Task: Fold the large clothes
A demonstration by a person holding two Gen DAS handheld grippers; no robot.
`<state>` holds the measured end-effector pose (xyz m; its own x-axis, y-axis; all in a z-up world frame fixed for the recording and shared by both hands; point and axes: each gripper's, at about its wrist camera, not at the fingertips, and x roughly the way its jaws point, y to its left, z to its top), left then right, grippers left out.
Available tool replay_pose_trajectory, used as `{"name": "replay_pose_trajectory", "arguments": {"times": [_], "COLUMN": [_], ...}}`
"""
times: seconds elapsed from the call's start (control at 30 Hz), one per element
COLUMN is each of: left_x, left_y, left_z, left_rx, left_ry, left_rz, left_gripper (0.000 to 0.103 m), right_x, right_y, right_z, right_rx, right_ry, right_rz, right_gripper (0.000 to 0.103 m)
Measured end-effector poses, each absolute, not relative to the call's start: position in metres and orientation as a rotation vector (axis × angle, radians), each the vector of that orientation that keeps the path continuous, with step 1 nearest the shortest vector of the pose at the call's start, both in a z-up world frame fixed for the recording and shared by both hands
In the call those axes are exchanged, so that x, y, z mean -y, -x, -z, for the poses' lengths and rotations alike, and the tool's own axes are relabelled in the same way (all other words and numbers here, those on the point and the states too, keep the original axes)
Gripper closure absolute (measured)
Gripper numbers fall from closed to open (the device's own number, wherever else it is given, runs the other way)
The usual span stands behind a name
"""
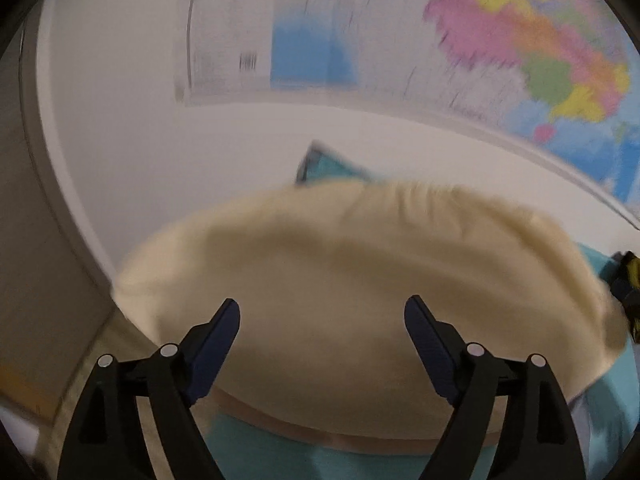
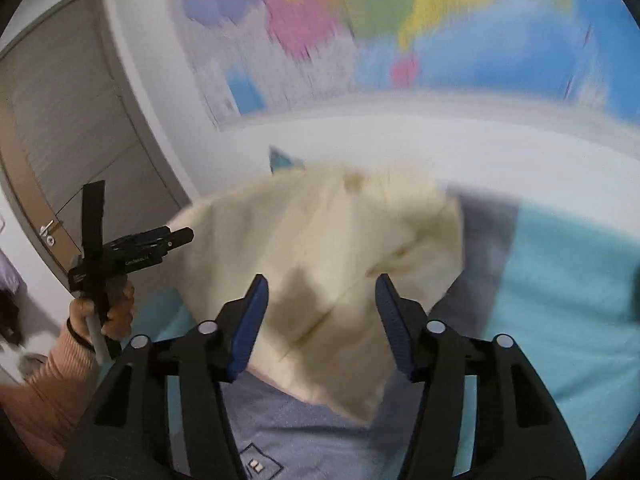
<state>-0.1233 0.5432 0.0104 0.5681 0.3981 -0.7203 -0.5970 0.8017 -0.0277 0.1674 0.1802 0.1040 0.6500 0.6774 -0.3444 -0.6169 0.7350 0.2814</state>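
With both pairs of fingers standing apart and empty, I'm reading a fold as released: the cream soft-fabric garment (image 1: 340, 280) is lying just ahead of the left gripper (image 1: 322, 320) and right gripper (image 2: 322, 296) on the teal bedsheet (image 2: 560, 300). Next I'm judging a fresh edge needs pinching.

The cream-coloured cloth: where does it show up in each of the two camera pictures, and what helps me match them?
Left wrist view: the cream cloth fills the lower middle, beyond the open left gripper.
Right wrist view: it lies in the centre, beyond the open right gripper.
Shared landmark: the colourful wall map, high up in both.
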Motion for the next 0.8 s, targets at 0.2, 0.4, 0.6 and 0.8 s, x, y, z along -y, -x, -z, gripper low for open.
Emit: {"name": "replay_pose_trajectory", "arguments": {"times": [0.2,0.4,0.6,0.8], "left_x": [-0.536,-0.498,-0.458,-0.448], "left_y": [0.123,0.132,0.135,0.127], "left_z": [-0.009,-0.033,-0.052,-0.042], "left_rx": [-0.752,-0.687,-0.637,-0.669], "left_ry": [0.271,0.217,0.168,0.184], "left_rz": [-0.637,-0.631,-0.591,-0.601], "left_gripper": [0.021,0.017,0.007,0.007], "right_x": [-0.179,-0.18,-0.19,-0.216], "right_y": [-0.185,-0.159,-0.126,-0.135], "right_z": [-0.056,-0.072,-0.091,-0.077], "right_rx": [-0.552,-0.485,-0.363,-0.445], "right_ry": [-0.236,-0.164,-0.044,0.022], "right_rz": [-0.771,-0.726,-0.688,-0.702], "right_gripper": [0.051,0.047,0.042,0.034]}}
